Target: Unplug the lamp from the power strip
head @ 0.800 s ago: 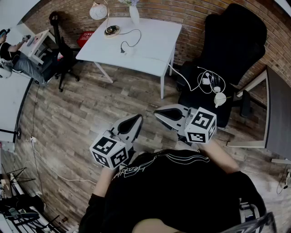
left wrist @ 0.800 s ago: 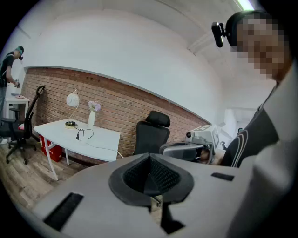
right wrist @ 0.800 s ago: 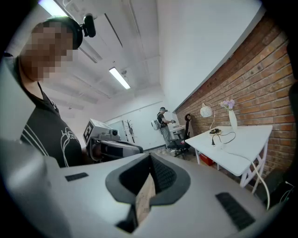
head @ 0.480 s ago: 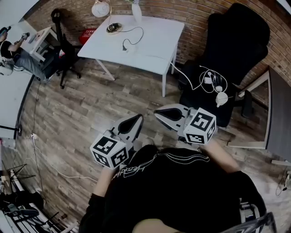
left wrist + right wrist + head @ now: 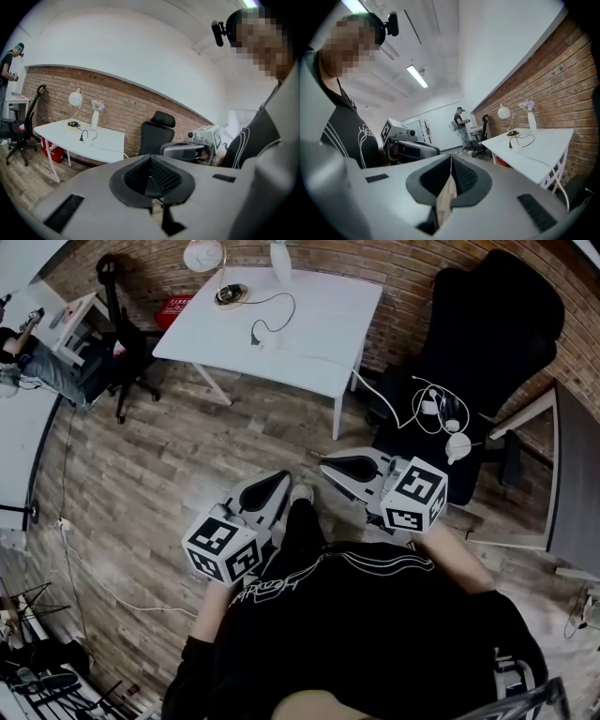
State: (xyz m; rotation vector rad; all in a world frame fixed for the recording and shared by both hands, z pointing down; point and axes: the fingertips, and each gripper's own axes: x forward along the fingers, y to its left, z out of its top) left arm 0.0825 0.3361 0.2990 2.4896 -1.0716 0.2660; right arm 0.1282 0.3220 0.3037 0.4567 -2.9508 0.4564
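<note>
The globe lamp (image 5: pixel 203 254) stands at the far left corner of the white table (image 5: pixel 319 324), its round base (image 5: pixel 230 296) beside it. A black cord runs from the base to a plug (image 5: pixel 255 337) seated in the white power strip (image 5: pixel 269 343). Both grippers are held close to my body, far short of the table. My left gripper (image 5: pixel 277 486) is shut and empty, and so is my right gripper (image 5: pixel 328 465). In the left gripper view the lamp (image 5: pixel 75 98) and plug (image 5: pixel 83 137) are small and distant. The right gripper view shows the lamp (image 5: pixel 504 111) and the plug (image 5: pixel 511 143).
A white vase (image 5: pixel 278 263) stands near the lamp. A black office chair (image 5: pixel 478 343) with a white cable bundle (image 5: pixel 436 413) sits right of the table. Another black chair (image 5: pixel 117 324) and a person at a desk (image 5: pixel 28 343) are at the left. Wood floor lies between me and the table.
My grippers have hardly moved and stay shut. A leg and shoe have come forward between them, and the view has shifted slightly.
</note>
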